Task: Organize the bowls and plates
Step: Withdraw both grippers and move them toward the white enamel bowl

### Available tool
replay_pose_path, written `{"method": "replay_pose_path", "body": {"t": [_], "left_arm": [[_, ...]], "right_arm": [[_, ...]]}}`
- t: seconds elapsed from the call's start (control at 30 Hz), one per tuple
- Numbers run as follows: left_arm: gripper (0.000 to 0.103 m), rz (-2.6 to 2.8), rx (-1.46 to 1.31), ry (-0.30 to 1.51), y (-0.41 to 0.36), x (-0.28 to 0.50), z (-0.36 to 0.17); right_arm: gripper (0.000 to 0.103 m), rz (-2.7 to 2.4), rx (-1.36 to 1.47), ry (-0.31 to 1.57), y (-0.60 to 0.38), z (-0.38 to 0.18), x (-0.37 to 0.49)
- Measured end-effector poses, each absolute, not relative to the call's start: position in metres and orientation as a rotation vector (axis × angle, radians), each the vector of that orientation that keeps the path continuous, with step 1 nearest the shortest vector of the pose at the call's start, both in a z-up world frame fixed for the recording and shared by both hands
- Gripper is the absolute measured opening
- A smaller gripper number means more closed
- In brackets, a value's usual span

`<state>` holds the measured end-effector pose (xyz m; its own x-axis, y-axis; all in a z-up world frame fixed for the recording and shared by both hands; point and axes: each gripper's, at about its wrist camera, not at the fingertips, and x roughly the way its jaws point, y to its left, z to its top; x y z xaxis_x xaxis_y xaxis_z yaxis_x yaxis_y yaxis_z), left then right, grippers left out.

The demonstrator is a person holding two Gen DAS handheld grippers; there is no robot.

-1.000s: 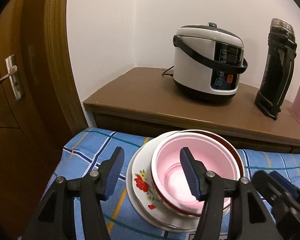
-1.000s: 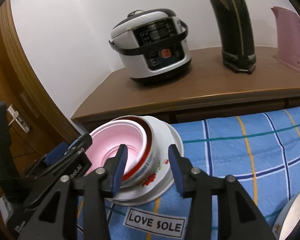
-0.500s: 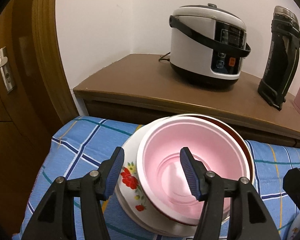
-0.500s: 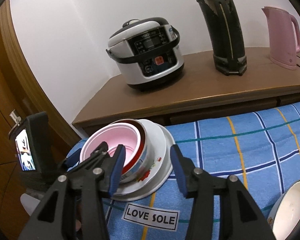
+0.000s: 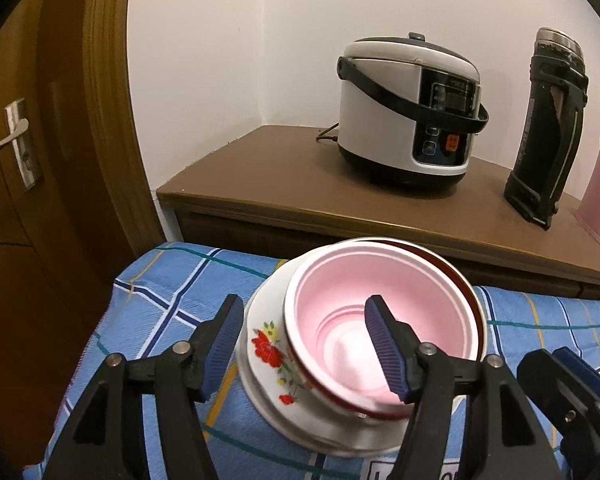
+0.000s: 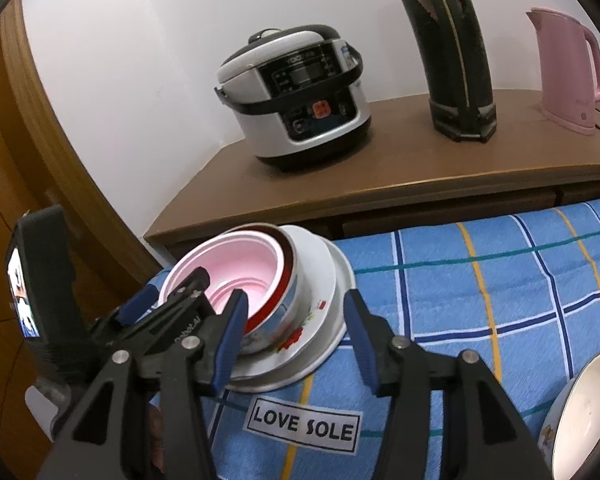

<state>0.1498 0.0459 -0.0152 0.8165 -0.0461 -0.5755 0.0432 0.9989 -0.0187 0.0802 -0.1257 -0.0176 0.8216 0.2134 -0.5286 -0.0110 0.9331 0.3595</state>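
A pink bowl (image 5: pixel 380 304) sits nested in a red-rimmed bowl (image 5: pixel 470 292), on a flowered dish (image 5: pixel 266 344) and white plates (image 6: pixel 336 280), all on the blue checked cloth. My left gripper (image 5: pixel 304 346) straddles the stack's left side. Its jaws are opening, one finger over the pink bowl's inside and the other outside the dish, with neither pad pressing. My right gripper (image 6: pixel 296 336) straddles the stack's right side, and its jaws are opening too, clear of the dishes. Each gripper also shows in the other's view.
Behind the cloth (image 6: pixel 480 280) stands a wooden sideboard (image 5: pixel 280 184) with a rice cooker (image 5: pixel 408 112), a black flask (image 5: pixel 548 132) and a pink kettle (image 6: pixel 568 72). A white bowl (image 6: pixel 580 416) lies at the lower right. A brown door (image 5: pixel 16 144) is at the left.
Both pairs of jaws stand slightly wider than before. The right gripper has drawn back a little from the stack. The stack itself has not moved.
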Motion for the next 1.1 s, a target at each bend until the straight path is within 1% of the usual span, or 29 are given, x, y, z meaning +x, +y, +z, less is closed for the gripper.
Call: {"method": "replay_pose_path", "body": {"t": [0.13,0.27,0.3,0.87,1.1], "left_arm": [[0.066,-0.043,-0.012,0.611,0.050,0.142,-0.016],[0.066,-0.042,-0.035,0.616,0.056,0.135,-0.016],[0.066,-0.043,-0.034,0.617,0.056,0.133,-0.017],[0.066,-0.063,-0.045,0.595,0.056,0.099,-0.007],[0.066,-0.077,-0.043,0.621,0.051,0.082,-0.017]], "right_arm": [[0.052,0.134,0.352,0.598,-0.123,-0.018,0.076],[0.064,0.130,0.346,0.584,-0.123,-0.016,0.069],[0.065,0.129,0.345,0.583,-0.122,-0.016,0.068],[0.065,0.126,0.341,0.582,-0.124,-0.015,0.041],[0.065,0.109,0.333,0.583,-0.132,-0.020,0.027]]}}
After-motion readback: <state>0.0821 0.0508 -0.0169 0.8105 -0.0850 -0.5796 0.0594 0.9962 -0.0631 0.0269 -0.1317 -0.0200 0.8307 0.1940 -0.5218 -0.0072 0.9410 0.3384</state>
